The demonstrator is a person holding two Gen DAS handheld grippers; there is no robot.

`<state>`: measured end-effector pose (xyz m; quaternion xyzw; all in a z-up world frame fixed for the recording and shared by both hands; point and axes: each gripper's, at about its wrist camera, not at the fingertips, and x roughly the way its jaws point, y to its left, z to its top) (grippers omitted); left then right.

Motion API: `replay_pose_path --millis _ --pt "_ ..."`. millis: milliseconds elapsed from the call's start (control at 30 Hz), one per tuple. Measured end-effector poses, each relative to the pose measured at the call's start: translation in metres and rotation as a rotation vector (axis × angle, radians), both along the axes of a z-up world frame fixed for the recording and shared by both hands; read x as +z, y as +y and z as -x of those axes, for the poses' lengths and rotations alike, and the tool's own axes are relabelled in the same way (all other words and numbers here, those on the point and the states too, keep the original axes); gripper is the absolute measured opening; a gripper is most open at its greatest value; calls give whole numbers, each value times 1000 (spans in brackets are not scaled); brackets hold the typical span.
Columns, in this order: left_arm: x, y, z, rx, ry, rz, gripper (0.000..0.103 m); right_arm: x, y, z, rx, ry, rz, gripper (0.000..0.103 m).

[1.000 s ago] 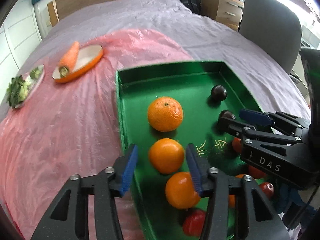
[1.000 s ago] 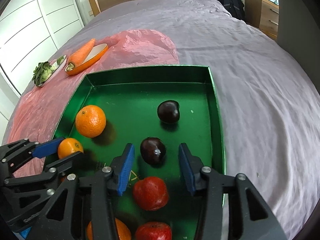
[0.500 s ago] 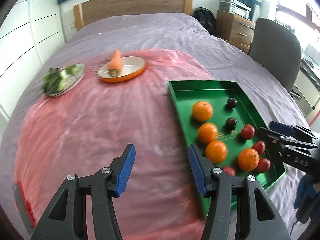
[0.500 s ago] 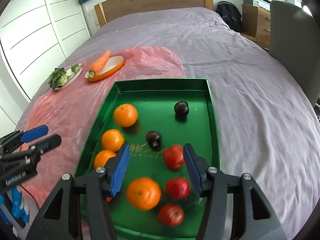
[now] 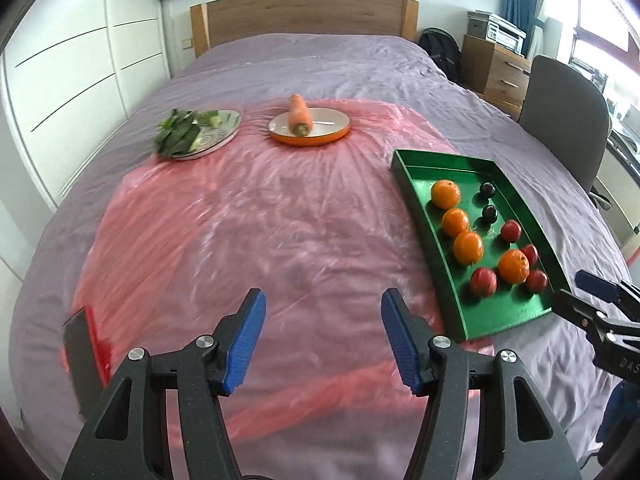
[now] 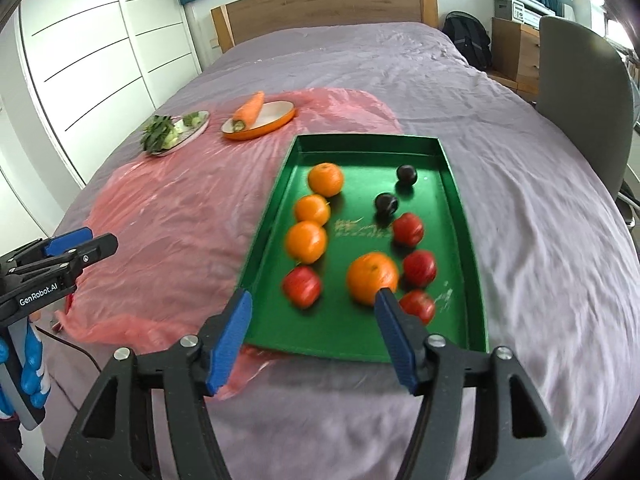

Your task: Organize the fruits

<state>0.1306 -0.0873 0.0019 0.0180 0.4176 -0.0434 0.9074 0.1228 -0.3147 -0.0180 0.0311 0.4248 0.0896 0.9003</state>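
Your left hand-held gripper (image 5: 322, 340) is opening, empty; right hand-held gripper (image 6: 314, 330) wide open, empty; glossy rect. green tray (image 6: 448, 184) w/ round fruit on crinkly pink plastic sheet (image 5: 248, 232), wrinkled purple bed (image 6: 520, 184).

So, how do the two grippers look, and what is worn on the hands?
Both grippers are black plastic with blue ribbed pads and silver screws. The left gripper carries white "GenRobot.AI" lettering, seen from the right wrist. The right gripper shows part of white lettering. A blue glove shows at the left handle.
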Motion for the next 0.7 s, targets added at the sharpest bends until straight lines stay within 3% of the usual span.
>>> replay_pose_path --millis 433,567,700 --pt "20 55 66 89 -62 -13 63 24 53 60 -23 -100 -2 103" --pt "21 69 80 111 -69 -3 74 26 65 75 -28 -126 17 103" --pt "25 81 90 133 -89 7 74 29 73 86 -39 -152 44 103"
